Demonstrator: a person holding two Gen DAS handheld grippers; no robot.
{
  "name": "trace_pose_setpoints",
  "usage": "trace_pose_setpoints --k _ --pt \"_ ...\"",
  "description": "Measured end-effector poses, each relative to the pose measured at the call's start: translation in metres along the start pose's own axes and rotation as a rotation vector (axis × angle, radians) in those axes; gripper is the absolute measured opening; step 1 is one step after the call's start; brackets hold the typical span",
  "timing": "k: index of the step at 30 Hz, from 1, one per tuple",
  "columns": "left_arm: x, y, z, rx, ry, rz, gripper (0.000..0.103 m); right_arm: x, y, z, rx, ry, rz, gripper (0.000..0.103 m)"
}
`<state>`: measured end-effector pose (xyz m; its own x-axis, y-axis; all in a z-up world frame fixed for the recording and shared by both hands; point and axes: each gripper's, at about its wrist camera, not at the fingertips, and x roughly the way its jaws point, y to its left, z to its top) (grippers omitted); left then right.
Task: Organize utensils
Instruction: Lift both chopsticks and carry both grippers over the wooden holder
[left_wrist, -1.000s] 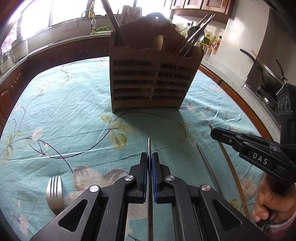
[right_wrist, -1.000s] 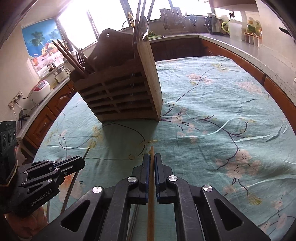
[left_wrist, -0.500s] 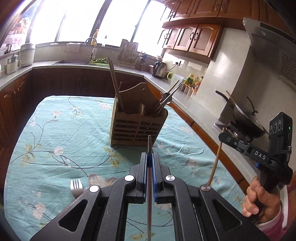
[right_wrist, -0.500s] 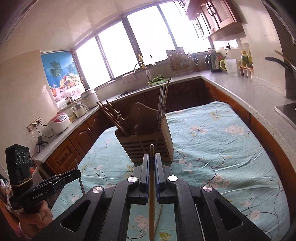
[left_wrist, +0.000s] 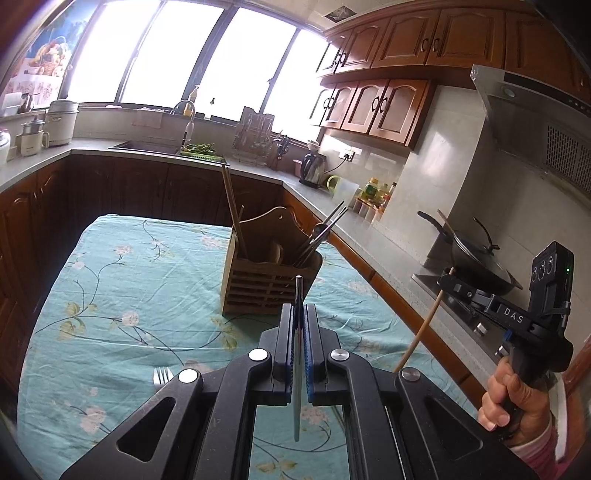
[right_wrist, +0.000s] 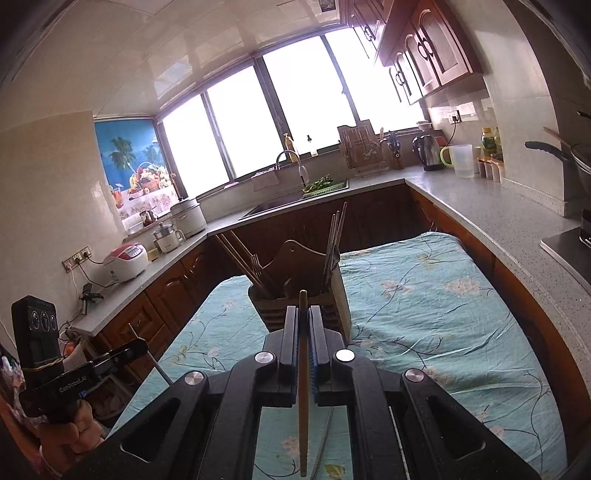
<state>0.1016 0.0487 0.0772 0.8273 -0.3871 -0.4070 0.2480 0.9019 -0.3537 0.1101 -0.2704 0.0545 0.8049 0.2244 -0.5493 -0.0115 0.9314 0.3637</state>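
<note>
Plainly, right gripper (left_wrist: 448, 282) reads "DAS", left gripper (right_wrist: 138, 345) "GenRobot.AI".

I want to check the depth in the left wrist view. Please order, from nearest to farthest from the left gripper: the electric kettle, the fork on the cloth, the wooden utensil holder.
1. Fork: on the tablecloth, just left of the left gripper.
2. Wooden utensil holder: straight ahead, mid-table.
3. Electric kettle: far counter, ahead to the right.
</note>
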Motion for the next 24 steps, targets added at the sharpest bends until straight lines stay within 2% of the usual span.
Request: trace_pose_setpoints --k 16,24 --pt "0.006 0.010 0.016 -0.013 -0.051 0.011 0.002 0.008 0.004 0.015 -0.012 -0.036 -0.003 0.005" --pt "0.025 0.012 0.046 0.019 -0.088 0.029 0.002 0.027 0.000 0.039 -0.010 -0.074 -0.012 0.005"
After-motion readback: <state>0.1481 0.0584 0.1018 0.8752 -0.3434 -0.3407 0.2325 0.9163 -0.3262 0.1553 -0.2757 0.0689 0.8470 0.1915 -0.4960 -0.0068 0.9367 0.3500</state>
